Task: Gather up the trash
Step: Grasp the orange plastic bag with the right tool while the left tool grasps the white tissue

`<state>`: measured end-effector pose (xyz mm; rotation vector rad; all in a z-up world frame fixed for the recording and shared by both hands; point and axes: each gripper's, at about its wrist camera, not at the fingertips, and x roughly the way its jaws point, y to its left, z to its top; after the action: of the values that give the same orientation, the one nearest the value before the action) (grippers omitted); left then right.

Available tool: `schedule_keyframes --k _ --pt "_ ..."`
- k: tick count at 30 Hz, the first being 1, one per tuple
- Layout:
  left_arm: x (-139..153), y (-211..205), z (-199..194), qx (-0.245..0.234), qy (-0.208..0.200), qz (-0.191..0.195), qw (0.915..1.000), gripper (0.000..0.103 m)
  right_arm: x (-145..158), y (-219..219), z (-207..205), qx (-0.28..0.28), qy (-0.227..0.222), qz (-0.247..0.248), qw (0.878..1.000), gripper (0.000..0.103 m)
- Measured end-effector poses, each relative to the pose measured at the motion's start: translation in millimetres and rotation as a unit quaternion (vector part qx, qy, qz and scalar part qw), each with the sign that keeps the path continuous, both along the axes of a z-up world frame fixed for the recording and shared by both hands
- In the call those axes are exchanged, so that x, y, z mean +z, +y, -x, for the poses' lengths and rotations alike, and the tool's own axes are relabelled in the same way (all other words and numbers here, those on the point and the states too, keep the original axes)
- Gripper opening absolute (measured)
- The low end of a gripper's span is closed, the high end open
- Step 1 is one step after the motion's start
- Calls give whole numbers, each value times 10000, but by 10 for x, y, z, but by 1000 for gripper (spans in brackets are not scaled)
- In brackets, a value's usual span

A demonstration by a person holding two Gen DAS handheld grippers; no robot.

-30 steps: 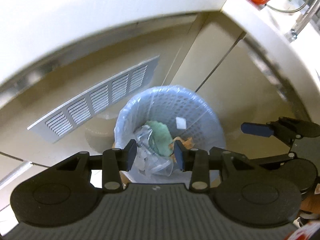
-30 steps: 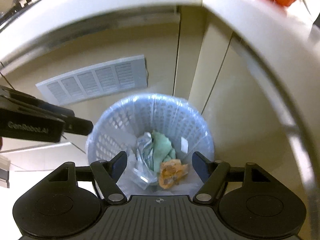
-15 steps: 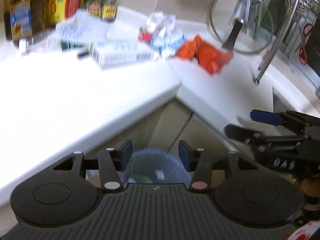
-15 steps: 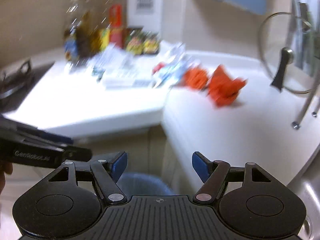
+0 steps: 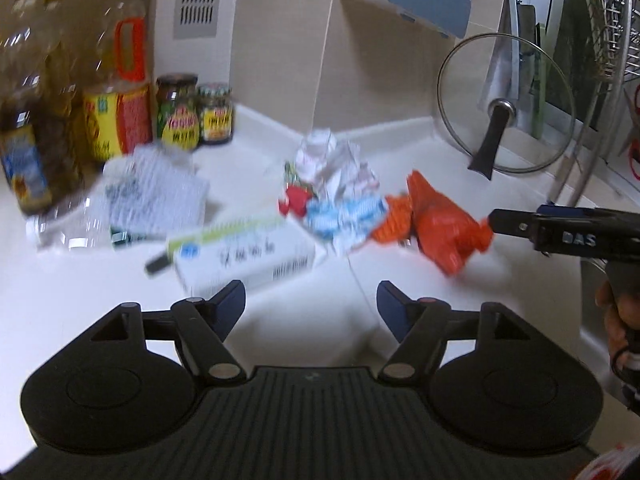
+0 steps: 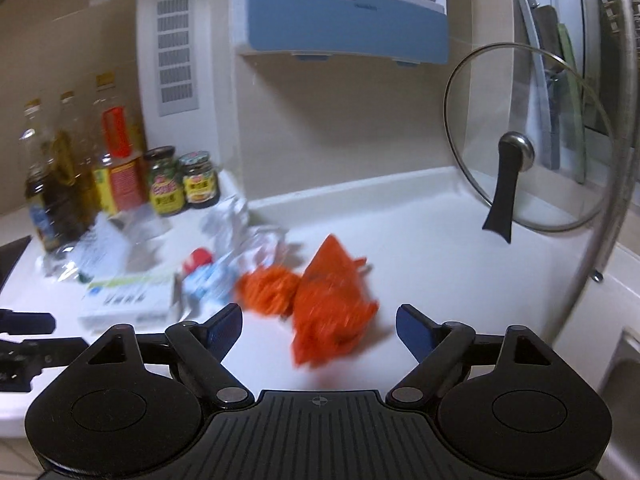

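Note:
Trash lies on the white counter: an orange wrapper (image 5: pixel 440 224) (image 6: pixel 332 304), an orange mesh scrap (image 5: pixel 394 220) (image 6: pixel 266 290), crumpled white paper (image 5: pixel 336 164) (image 6: pixel 236 220), a blue-white packet (image 5: pixel 344 216) (image 6: pixel 208 284), a white box (image 5: pixel 244 260) (image 6: pixel 128 304) and a clear plastic bottle (image 5: pixel 76 216). My left gripper (image 5: pixel 311 307) hovers over the counter's near edge, its jaws opening with nothing between them. My right gripper (image 6: pixel 319 326) is just short of the orange wrapper, its jaws also opening and empty. Seen from the left wrist, the right gripper's fingers (image 5: pixel 516 222) reach to the wrapper's edge.
Oil bottles (image 5: pixel 120 92) (image 6: pixel 116 160) and sauce jars (image 5: pixel 196 114) (image 6: pixel 180 184) stand at the back left. A glass pot lid (image 5: pixel 504 108) (image 6: pixel 528 136) leans at the back right by a dish rack (image 5: pixel 612 40). A blue-white wall unit (image 6: pixel 340 12) hangs above.
Both grippers rose from over the lined bin on the floor up to counter level and tilted up, so the counter trash came into view. Both sets of jaws widened.

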<state>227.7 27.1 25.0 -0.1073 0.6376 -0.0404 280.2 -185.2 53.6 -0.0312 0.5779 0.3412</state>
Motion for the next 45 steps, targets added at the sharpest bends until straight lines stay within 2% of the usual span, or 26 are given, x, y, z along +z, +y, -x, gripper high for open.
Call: schedule_keyframes --k 3,6,14,16,17,19,23,27,30,33,35,38,41,43,45 --pt "43 -103 -159 -22 -74 -250 9997 72 -79 -16 -313 51 167 -27 9998 84" --pt "62 -175 -268 0 -116 -337 9994 74 -204 -23 -576 153 424 -84 9990 84" --pt "43 -271 -476 -201 -76 -486 9986 74 -499 -48 -916 203 1031 -384 9937 83" --pt "57 -286 -540 -364 -63 -559 9978 74 -543 -76 -945 140 1172 -545 9915 57" --pt "75 -299 -573 -460 -73 -596 9971 74 -536 -107 -934 68 1178 -642 9909 48" --pt "118 -333 -643 -677 -119 -676 9953 74 -471 -161 -857 -43 1030 -687 9923 44" --pt "180 -503 -842 -1277 -224 -889 9876 74 -283 -328 -602 -235 661 -702 9951 43" --pt "127 -756 -1092 -1917 -151 -1164 9744 74 -232 -531 -352 -472 635 -744 9941 43" --pt "11 -922 -1288 -2179 -28 -1414 9657 67 -274 -654 -208 -611 716 -719 9930 43" --pt "-106 -1055 -1450 -2298 119 -1699 9582 56 -332 -755 -128 -757 819 -716 9912 43" --pt "-178 -1103 -1560 -2268 269 -1815 9565 52 -351 -806 -87 -834 865 -740 9900 43" --pt "-215 -1109 -1659 -2167 309 -1806 9589 49 -374 -873 -41 -890 899 -773 9890 43" --pt "-147 -1023 -1673 -1948 125 -1592 9677 48 -398 -929 -30 -942 916 -800 9881 43" --pt "-87 -946 -1681 -1624 -142 -1572 9740 48 -412 -955 -46 -944 931 -802 9879 43" --pt "0 -815 -1670 -1344 -365 -1393 9804 48 -411 -973 -59 -937 916 -805 9881 43"
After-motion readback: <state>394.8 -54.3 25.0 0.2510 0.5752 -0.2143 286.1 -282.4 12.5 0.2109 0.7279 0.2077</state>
